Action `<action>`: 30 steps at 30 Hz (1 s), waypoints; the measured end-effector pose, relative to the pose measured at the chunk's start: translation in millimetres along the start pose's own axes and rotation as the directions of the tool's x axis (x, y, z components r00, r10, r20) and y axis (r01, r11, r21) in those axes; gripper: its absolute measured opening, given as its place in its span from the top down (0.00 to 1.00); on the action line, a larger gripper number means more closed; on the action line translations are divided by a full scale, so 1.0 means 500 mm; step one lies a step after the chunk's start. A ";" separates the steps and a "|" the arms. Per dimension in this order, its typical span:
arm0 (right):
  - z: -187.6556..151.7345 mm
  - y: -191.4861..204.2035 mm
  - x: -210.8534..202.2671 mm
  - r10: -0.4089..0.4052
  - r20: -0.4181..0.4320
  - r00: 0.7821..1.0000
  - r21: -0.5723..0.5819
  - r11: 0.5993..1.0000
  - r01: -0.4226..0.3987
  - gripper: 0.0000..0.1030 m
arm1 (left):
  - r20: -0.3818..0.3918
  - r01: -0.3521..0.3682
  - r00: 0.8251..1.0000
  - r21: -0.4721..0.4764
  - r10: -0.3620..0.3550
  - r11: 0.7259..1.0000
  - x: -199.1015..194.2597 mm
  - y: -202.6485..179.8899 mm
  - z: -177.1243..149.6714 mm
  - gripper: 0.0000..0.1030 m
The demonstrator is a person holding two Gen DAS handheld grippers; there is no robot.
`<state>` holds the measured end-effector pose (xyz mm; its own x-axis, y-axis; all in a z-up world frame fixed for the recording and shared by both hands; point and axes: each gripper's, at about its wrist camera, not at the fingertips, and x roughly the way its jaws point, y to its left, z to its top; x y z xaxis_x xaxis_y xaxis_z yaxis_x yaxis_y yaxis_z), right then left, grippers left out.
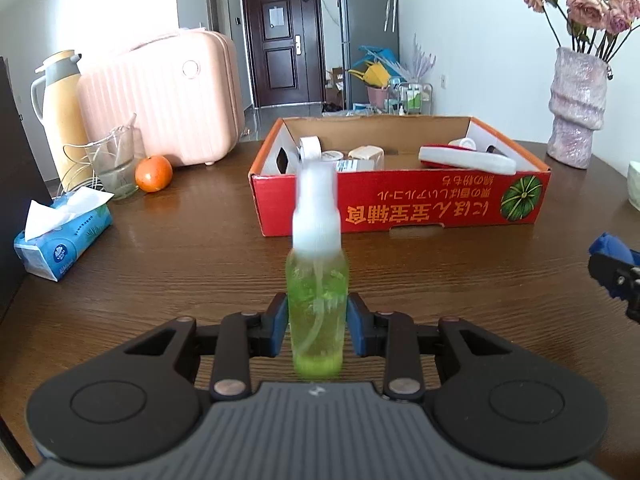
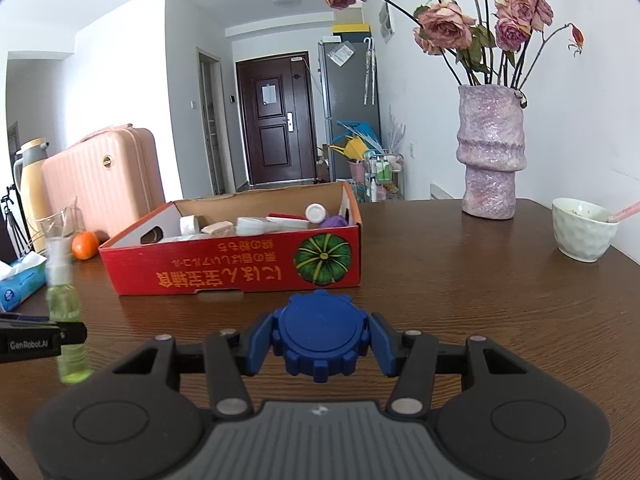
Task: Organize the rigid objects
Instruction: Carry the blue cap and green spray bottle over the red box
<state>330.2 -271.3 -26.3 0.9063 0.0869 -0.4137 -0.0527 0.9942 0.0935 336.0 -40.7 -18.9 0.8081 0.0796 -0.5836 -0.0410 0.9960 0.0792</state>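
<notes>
Plainly, "GenRobot.AI" on left gripper [image 2: 60,334]

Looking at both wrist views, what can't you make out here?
- Left view: white cap of the green clear-plastic spray bottle is motion-blurred.
- Both views: items in the red cardboard box sit half hidden behind its front wall.
- Right view: underside of the blue ridged round lid faces away.
</notes>
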 end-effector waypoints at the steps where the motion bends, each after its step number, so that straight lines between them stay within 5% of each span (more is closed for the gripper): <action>1: 0.000 0.003 -0.001 0.002 0.002 1.000 -0.001 1.000 -0.002 0.50 | 0.005 0.001 1.000 -0.002 -0.001 1.000 -0.005 0.002 -0.001 0.69; 30: 0.020 0.069 -0.048 0.082 0.065 0.994 -0.005 0.997 -0.082 0.50 | 0.128 0.033 0.991 -0.042 -0.027 0.999 -0.092 0.021 0.013 0.69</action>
<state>310.6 -239.6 -4.2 0.9243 0.1639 -0.3446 -0.1288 0.9841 0.1225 302.4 -34.1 13.9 0.8776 0.0466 -0.4772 -0.0391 0.9989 0.0256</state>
